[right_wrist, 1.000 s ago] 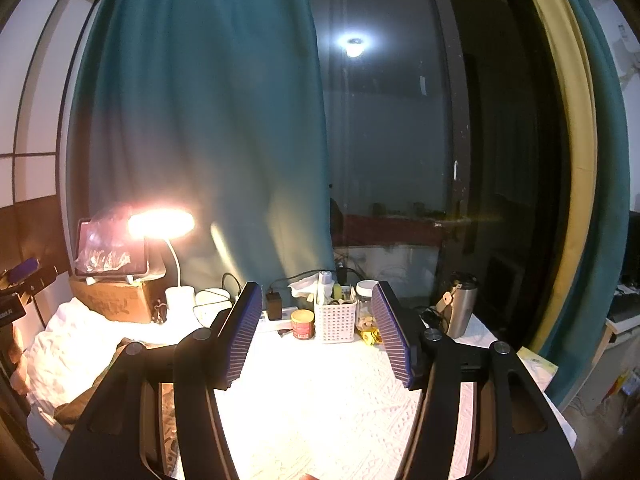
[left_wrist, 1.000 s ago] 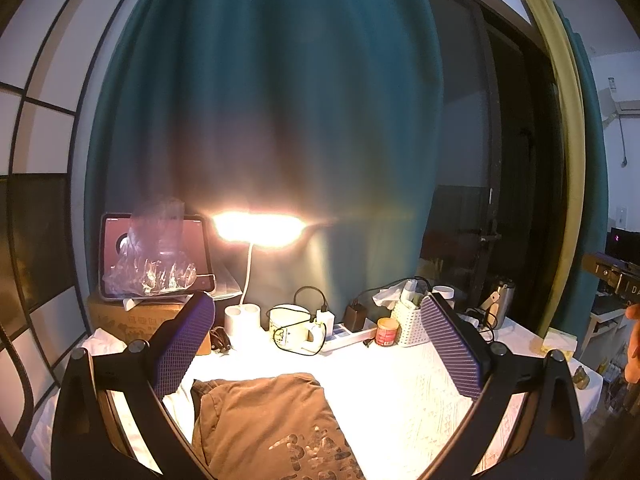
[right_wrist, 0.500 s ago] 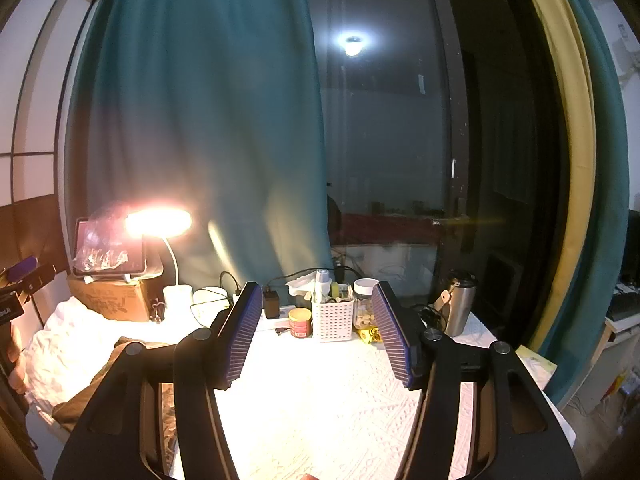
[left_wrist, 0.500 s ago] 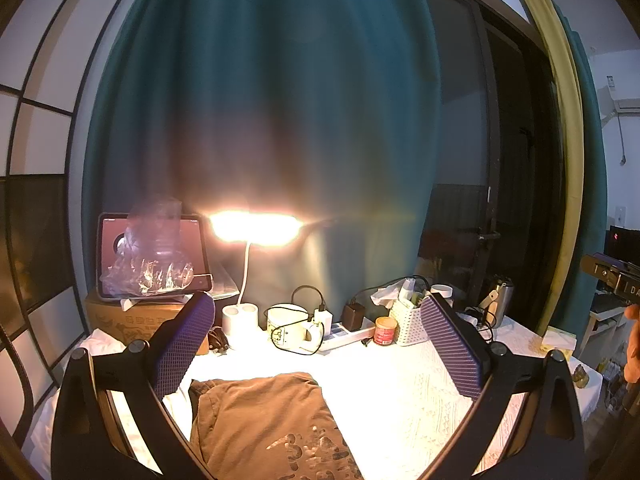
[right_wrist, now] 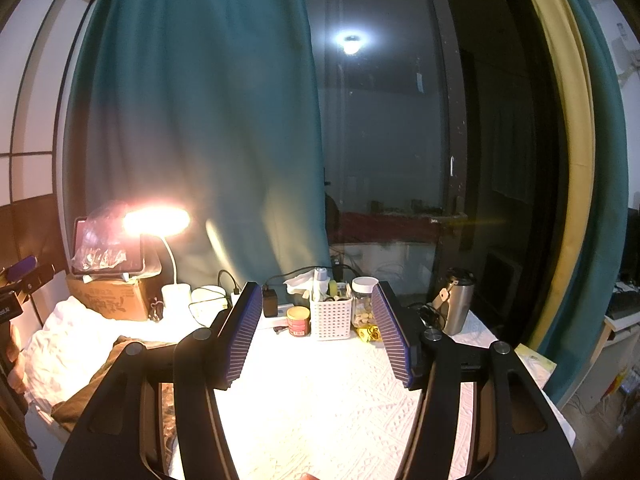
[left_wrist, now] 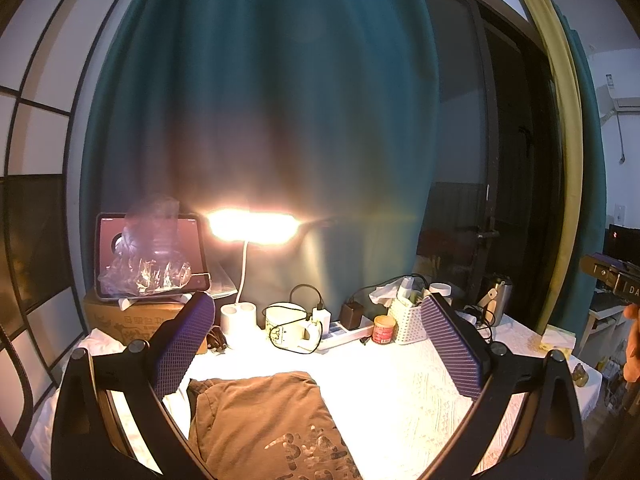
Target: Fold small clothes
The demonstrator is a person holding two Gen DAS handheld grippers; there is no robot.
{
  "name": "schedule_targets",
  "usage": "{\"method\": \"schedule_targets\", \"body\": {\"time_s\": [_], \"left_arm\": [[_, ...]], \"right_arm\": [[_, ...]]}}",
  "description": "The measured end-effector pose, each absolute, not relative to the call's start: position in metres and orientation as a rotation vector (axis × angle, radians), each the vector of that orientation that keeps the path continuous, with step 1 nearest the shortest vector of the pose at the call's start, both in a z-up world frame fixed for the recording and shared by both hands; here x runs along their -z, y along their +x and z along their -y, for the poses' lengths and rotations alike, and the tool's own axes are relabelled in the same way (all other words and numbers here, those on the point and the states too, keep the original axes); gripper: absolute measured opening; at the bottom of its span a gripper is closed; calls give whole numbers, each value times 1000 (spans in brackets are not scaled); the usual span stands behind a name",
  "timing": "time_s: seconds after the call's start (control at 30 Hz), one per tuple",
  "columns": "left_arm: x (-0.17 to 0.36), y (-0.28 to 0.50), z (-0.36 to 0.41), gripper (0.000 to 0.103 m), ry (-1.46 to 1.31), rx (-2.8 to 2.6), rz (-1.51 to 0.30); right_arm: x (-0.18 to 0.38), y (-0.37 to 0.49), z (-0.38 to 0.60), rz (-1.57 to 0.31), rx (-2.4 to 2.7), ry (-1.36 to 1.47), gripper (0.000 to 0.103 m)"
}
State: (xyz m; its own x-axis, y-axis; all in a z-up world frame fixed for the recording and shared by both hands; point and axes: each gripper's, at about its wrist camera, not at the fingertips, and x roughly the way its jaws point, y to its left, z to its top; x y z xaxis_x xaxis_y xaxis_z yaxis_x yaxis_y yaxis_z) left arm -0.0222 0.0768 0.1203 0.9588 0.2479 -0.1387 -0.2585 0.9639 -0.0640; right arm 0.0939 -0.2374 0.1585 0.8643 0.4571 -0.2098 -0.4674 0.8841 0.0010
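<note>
Counter (right_wrist: 320, 400) covered by white textured cloth. On it, near left: folded brown garment (left_wrist: 264, 428) with printed lettering. Along the back edge: cardboard box (left_wrist: 132, 318), lit desk lamp (left_wrist: 240, 316), white mug (left_wrist: 286, 326), power strip (left_wrist: 340, 330), red-labelled can (right_wrist: 299, 321), white perforated basket (right_wrist: 331, 318), glass jar (right_wrist: 363, 306), steel flask (right_wrist: 456, 306).

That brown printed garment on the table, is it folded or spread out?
Partly folded, it seems: the brown printed garment lies in a compact, doubled-over bundle on the white tablecloth. Its near end is cut off.
</note>
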Motion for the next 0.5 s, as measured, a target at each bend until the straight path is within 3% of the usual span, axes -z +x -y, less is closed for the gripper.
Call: {"method": "schedule_targets", "body": {"time_s": [0.5], "left_arm": [[-119, -21, -77, 102, -77, -239, -135]], "right_arm": [[-159, 95, 237, -210, -485, -51, 60]]}}
